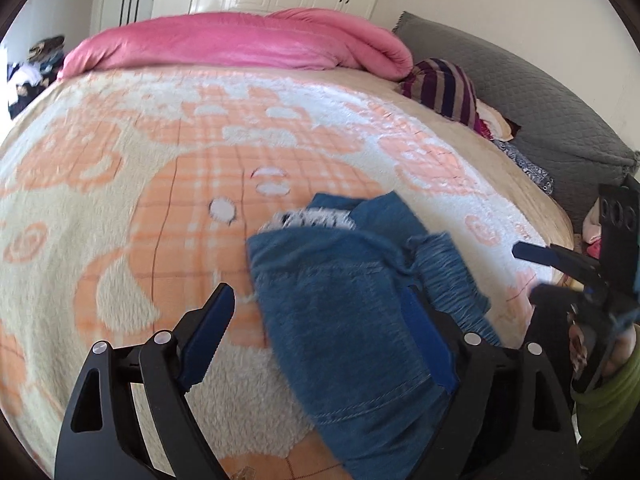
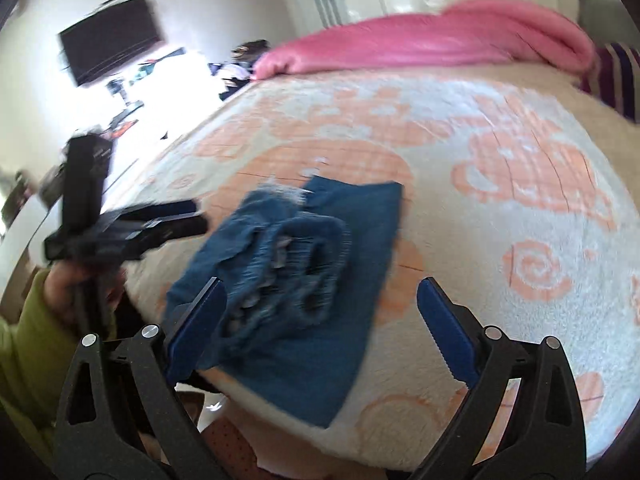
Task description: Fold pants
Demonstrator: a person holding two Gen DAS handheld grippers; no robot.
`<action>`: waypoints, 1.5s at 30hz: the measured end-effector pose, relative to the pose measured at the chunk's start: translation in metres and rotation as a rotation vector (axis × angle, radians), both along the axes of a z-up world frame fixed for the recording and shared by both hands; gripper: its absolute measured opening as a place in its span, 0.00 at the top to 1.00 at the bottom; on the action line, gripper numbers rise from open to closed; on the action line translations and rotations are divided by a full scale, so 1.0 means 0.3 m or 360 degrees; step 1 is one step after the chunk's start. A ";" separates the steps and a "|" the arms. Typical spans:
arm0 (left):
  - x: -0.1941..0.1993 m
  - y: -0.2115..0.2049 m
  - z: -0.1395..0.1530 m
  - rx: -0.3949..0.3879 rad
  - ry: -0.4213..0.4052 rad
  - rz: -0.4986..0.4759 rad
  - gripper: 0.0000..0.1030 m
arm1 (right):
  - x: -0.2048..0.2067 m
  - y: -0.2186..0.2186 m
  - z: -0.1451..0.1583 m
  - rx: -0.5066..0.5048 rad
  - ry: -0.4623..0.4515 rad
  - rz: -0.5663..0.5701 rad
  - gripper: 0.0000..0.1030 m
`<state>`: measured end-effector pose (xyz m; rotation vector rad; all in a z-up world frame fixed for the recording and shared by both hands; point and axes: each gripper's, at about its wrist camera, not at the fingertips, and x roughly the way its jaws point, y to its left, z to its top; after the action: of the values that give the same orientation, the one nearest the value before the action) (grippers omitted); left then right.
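both grippers, left gripper (image 1: 326,336) and right gripper (image 2: 320,308), released; blurred folded pants (image 2: 304,264) between.

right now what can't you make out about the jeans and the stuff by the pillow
- Jeans, left wrist view: near end cut off by the bottom edge and the left gripper.
- Jeans, right wrist view: motion blur smears the waistband; fold count unclear.
- Striped cloth by the grey pillow: bunched, what it is can't be told.
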<state>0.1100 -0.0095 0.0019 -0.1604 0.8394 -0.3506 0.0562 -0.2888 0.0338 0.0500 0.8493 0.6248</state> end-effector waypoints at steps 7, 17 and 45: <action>0.011 0.000 -0.110 -0.0174 0.0165 -0.0002 0.18 | 0.146 0.030 -0.133 0.0039 0.0305 -0.0027 0.37; 0.049 -0.050 -0.168 -0.0251 0.0158 0.0031 0.43 | 0.207 0.110 -0.223 0.0098 0.0306 0.0161 0.54; 0.371 0.006 -0.133 -0.0060 0.0101 0.0165 0.50 | 0.476 0.208 -0.187 -0.0244 0.0018 -0.0140 0.44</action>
<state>0.2212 -0.0076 -0.0381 -0.2503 0.8841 -0.2653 0.1989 -0.2266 -0.0224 -0.0476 0.8990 0.4760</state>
